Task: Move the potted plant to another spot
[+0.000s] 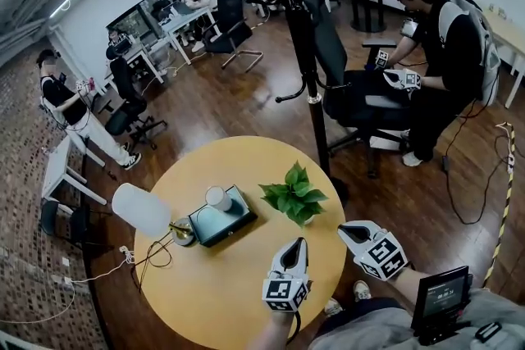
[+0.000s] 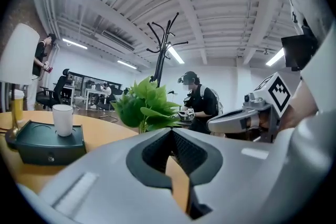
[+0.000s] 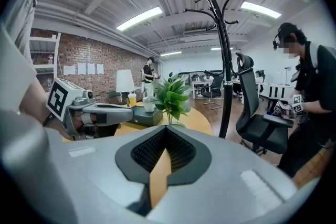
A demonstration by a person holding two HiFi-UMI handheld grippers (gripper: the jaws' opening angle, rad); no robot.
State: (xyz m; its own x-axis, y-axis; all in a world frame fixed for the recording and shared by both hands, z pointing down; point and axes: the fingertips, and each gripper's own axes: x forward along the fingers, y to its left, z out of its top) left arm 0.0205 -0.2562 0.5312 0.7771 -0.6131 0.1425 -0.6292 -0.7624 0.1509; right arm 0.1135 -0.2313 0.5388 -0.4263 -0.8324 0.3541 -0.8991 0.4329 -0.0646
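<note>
Potted plant (image 1: pixel 294 194) centre frame, glossy green leaves.
Left gripper (image 1: pixel 298 244) and right gripper (image 1: pixel 346 230) both pinched together, nothing between; ribbed dark pads (image 2: pixel 155 152); smooth round yellow table (image 1: pixel 238 299).

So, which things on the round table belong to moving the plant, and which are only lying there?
For the job: potted plant, left gripper, right gripper.
Just lying about: white cup, dark box, table lamp.

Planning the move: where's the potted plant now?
In the head view, the potted plant stands on the round table, near its right edge, right of the dark box.
</note>
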